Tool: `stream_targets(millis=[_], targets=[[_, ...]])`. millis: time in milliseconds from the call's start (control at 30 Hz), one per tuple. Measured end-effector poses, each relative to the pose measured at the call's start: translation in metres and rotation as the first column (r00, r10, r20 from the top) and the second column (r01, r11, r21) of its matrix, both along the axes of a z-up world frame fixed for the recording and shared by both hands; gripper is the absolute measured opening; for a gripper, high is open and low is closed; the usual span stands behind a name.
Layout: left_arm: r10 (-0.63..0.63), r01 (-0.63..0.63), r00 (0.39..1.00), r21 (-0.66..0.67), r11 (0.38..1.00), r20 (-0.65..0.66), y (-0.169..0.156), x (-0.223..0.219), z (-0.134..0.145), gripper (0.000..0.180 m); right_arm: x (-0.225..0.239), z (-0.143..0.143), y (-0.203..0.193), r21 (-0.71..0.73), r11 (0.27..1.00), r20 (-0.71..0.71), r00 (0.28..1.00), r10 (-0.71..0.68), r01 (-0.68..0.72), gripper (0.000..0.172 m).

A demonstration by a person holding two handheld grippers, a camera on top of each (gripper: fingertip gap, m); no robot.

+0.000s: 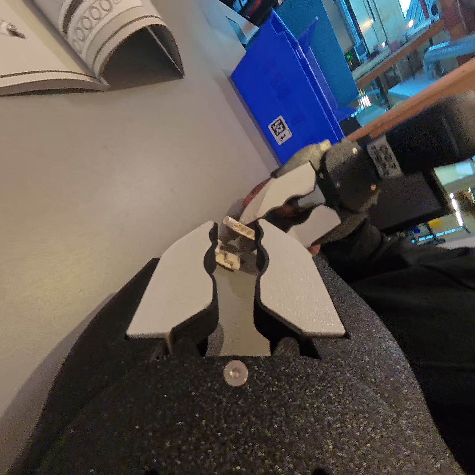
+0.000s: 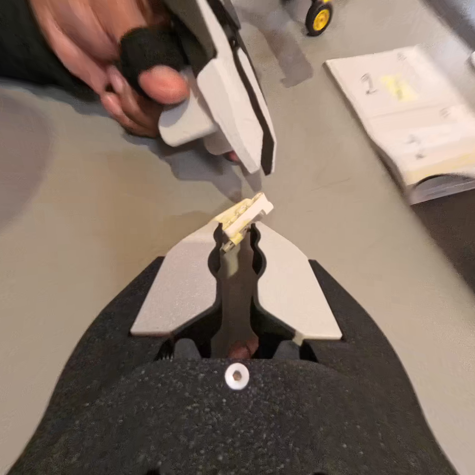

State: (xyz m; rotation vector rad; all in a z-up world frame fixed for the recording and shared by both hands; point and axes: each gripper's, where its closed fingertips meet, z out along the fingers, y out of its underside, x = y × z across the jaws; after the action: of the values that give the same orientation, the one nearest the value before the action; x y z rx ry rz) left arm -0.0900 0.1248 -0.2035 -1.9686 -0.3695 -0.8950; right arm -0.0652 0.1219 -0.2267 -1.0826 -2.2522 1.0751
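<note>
The right tool [image 2: 235,227] grips a small white-and-yellow brick assembly [image 2: 244,214] at its fingertips, both pads closed on the lower end while the rest sticks out ahead, tilted, above the grey worktop [image 2: 77,205]. The left tool [image 1: 235,228] stands partly open; the white piece [image 1: 227,258] seen between its fingers touches the left pad only, with a clear gap on the other side, so it is not clamped there. In the right view the left tool's tips hang just beyond the assembly, apart from it. A hand [image 2: 115,64] holds that tool. Farther off lie an open booklet [image 2: 411,115] (blurred), a yellow-hubbed wheel [image 2: 318,18] and a blue bin [image 1: 288,84].
</note>
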Motion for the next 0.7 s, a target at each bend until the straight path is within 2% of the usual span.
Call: stream_targets(millis=[133, 300, 400, 533, 600, 700], targets=[[-0.092, 0.095, 0.989, 0.020, 0.995, -0.117, -0.002, 0.011, 0.000, 0.027, 0.002, 0.011, -0.006, -0.212, 0.977, 0.062, 0.998, 0.007, 0.007, 0.021], [-0.155, 0.208, 0.940, 0.149, 0.967, -0.302, -0.003, 0.018, 0.013, 0.038, 0.005, 0.024, -0.010, -0.353, 0.935, 0.043, 0.998, 0.049, -0.031, 0.021], [-0.173, 0.248, 0.930, 0.206, 0.947, -0.325, -0.006, 0.017, 0.020, 0.040, 0.008, 0.036, -0.015, -0.448, 0.890, 0.006, 0.996, 0.093, -0.081, 0.021], [-0.266, 0.366, 0.911, 0.320, 0.874, -0.315, -0.017, 0.031, 0.036, 0.037, 0.015, 0.050, -0.026, -0.535, 0.830, -0.041, 0.986, 0.162, -0.159, 0.021], [-0.305, 0.436, 0.881, 0.367, 0.821, -0.362, -0.024, 0.041, 0.041, 0.033, 0.019, 0.053, -0.030, -0.553, 0.813, -0.050, 0.981, 0.189, -0.184, 0.021], [-0.286, 0.474, 0.844, 0.381, 0.794, -0.454, -0.026, 0.045, 0.041, 0.023, 0.025, 0.056, -0.036, -0.581, 0.783, -0.056, 0.970, 0.236, -0.224, 0.021]])
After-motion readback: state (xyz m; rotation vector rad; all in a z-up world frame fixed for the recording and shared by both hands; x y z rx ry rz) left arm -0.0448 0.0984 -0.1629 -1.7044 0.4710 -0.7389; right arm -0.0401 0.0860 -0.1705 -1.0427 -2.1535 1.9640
